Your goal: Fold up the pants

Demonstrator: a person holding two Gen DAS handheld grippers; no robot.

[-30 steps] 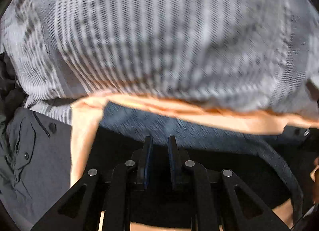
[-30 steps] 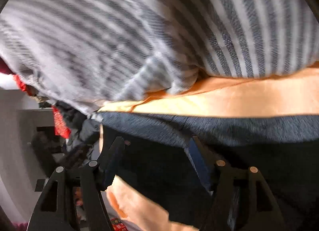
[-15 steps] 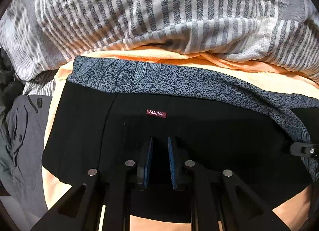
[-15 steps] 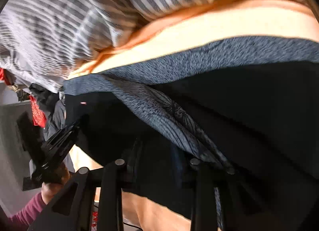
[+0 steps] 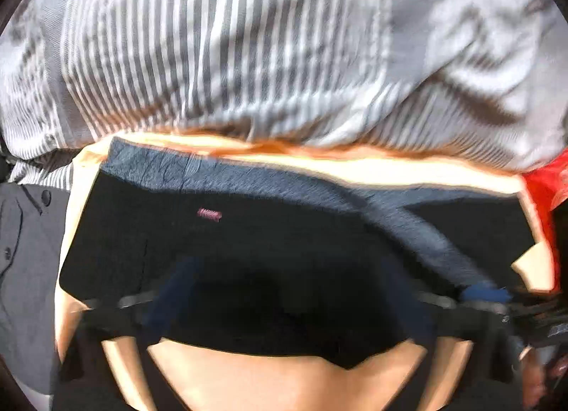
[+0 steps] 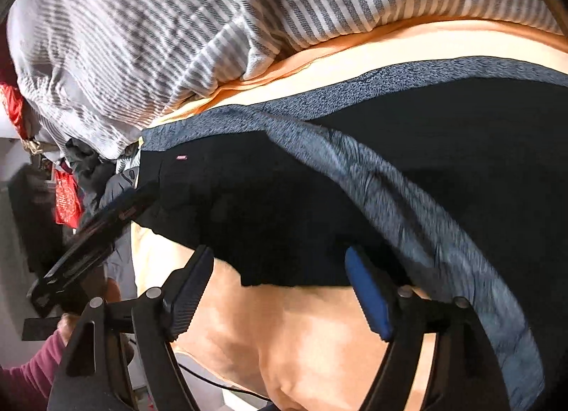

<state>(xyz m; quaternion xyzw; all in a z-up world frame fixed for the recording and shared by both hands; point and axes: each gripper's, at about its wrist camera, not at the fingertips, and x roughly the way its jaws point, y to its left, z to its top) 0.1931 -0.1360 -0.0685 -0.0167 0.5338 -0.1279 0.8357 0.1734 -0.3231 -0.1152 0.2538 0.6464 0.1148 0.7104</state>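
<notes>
Opening jaws: both tongs were spreading at this moment, nothing pinched in either.
Left gripper [image 5: 284, 308]: jaws wide and blurred; the near hem of the pants lay across the gap between them, pads not pressing on it.
Right gripper [image 6: 280, 301]: jaws apart, one blue pad showing; the pants' near edge sat just ahead of the tips, bare sheet between the fingers.
Pants [image 6: 443, 148]: black with a grey patterned band, lying flat on the orange sheet [image 6: 284, 347] directly ahead of both tongs, doubled over by the look of it, with the band crossing diagonally over the black cloth.
Label [image 5: 209, 214]: a small red tag on the black cloth, ahead of the left tongs.
Progress: one fold looked laid down and let go; cloth fairly flat, edges roughly lined up. Judged about midway.
Left to do: likely one more fold across, then smoothing; cannot tell for sure from this close.
Beyond the pants: striped blanket [image 5: 230, 49] bunched past the far edge of the sheet.
Off to the side: a grey buttoned garment [image 5: 25, 251] left of the left tongs.
Count: tongs 2; pants 1; tag 1; sheet 1; blanket 1; grey garment 1.
Person: a hand with a dark red sleeve [image 6: 28, 372] on the left gripper's handle, seen from the right wrist view.
</notes>
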